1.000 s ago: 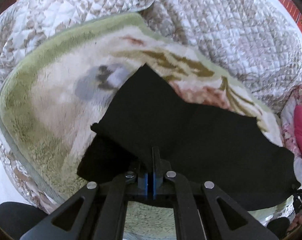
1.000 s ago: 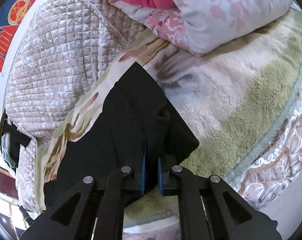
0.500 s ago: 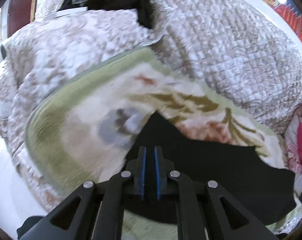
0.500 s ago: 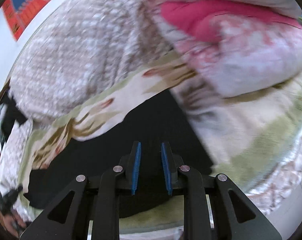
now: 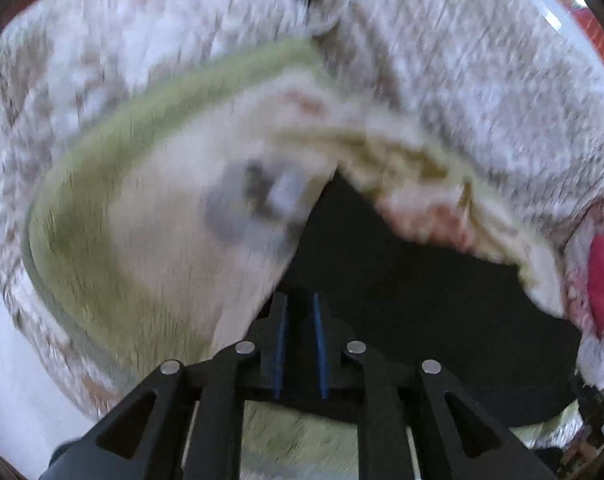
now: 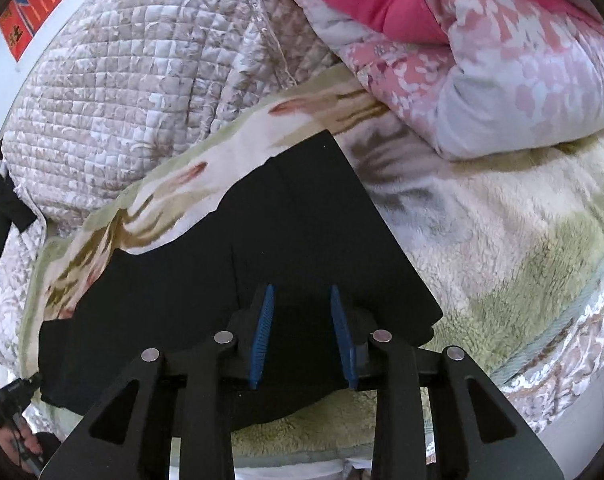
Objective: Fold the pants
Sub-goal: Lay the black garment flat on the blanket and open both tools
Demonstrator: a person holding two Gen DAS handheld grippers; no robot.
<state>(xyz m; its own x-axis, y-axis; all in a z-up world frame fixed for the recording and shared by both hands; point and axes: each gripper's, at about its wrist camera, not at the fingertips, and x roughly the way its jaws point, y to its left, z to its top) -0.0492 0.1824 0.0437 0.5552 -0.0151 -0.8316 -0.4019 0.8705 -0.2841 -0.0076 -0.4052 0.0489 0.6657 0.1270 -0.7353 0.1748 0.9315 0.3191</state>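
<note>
The black pants lie folded flat on a fleece blanket with a green border; they also show in the left wrist view. My right gripper is open and empty, its blue pads spread above the near edge of the pants. My left gripper is open a small way and empty, over the left end of the pants. The left wrist view is blurred by motion.
A quilted beige bedspread lies behind the blanket. A rolled pink floral quilt with a red lining sits at the right end. A poster hangs on the wall. The bed's edge runs along the near side.
Both grippers have let go of the pants and opened. They have drawn back and up from the cloth. The pants now lie flat.
</note>
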